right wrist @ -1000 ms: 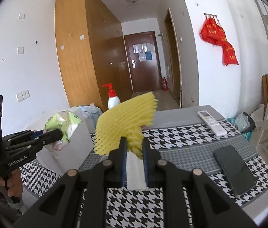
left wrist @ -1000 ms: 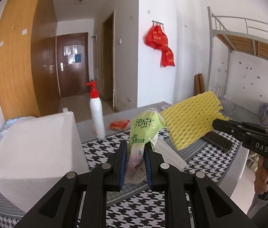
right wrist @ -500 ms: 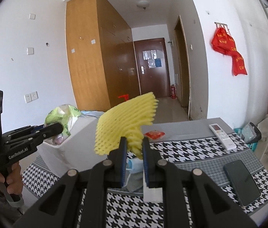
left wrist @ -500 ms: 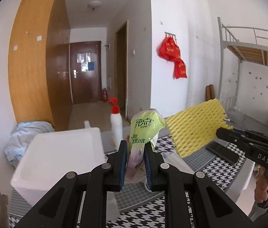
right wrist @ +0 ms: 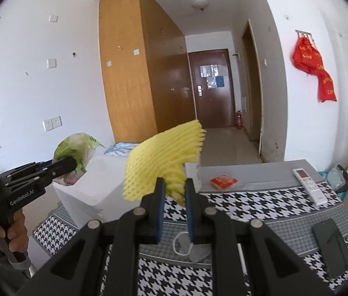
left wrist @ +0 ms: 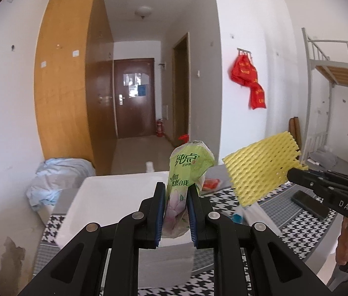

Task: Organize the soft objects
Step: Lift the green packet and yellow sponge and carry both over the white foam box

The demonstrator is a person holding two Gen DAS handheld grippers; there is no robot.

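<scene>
From my left wrist view, the left tool (left wrist: 175,212) is clamped low on the green tissue pack (left wrist: 186,172), raised over the near side of the white foam box (left wrist: 114,197); its top-heavy end could flop out. From the right wrist view, my right tool (right wrist: 174,209) pinches one corner of the yellow foam net (right wrist: 164,162) above the desk (right wrist: 260,180), right of the box, so I judge it could tear free.

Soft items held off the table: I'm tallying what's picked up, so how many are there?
2: a green tissue pack in the left gripper, a yellow foam net in the right gripper.
</scene>
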